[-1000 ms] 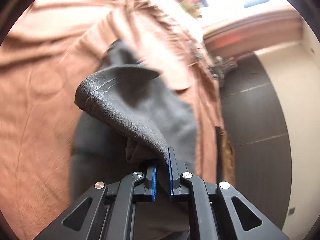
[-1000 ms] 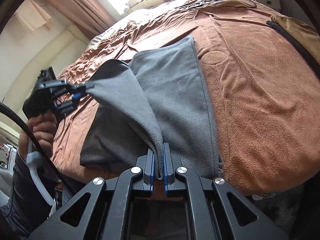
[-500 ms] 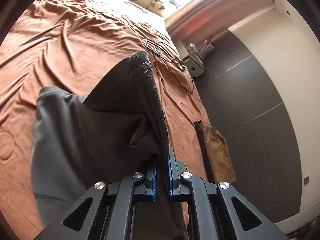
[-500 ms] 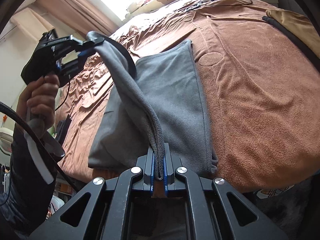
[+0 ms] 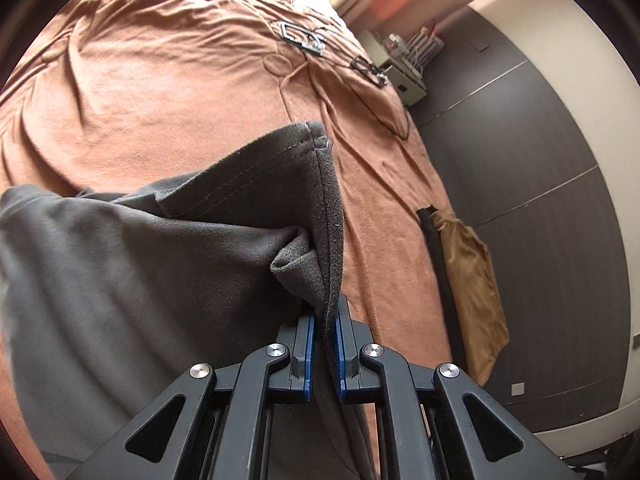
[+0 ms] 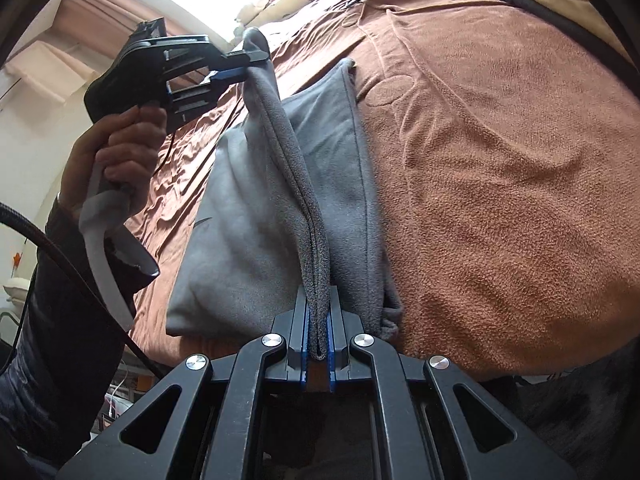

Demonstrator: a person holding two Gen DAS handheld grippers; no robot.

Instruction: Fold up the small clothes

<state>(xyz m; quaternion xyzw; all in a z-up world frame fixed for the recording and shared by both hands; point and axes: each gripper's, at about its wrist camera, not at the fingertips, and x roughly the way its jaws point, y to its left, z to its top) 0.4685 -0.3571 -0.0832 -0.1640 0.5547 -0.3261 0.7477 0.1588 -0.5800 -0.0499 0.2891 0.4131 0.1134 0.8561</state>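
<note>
Left wrist view: the left hand-held gripper (image 5: 325,320) is pinched tight on a doubled, stitched edge of the grey garment (image 5: 140,272), which rises from the jaws in a peak and falls away to the left over the brown bedspread (image 5: 160,92). A tan bag (image 5: 472,280) lies at the bed's right edge, well apart from the cloth.

Right wrist view: the right hand-held gripper (image 6: 318,340) is likewise clamped on the garment's hem, at the near edge of the bed. The held hem runs as a taut ridge up to the left hand-held gripper (image 6: 244,66), raised above the bed in the person's hand (image 6: 116,152). The rest of the garment (image 6: 328,148) lies flat on the bedspread beneath the ridge (so only one edge is lifted).

Risks, as I judge them: both grips sit at the very rim of the fabric, so a sharp pull between them could slip the hem out of one pair of jaws. If the lifted edge is carried over unevenly, the fold would land skewed, or drag and bunch the lower layer on the grippy bedspread.
</note>
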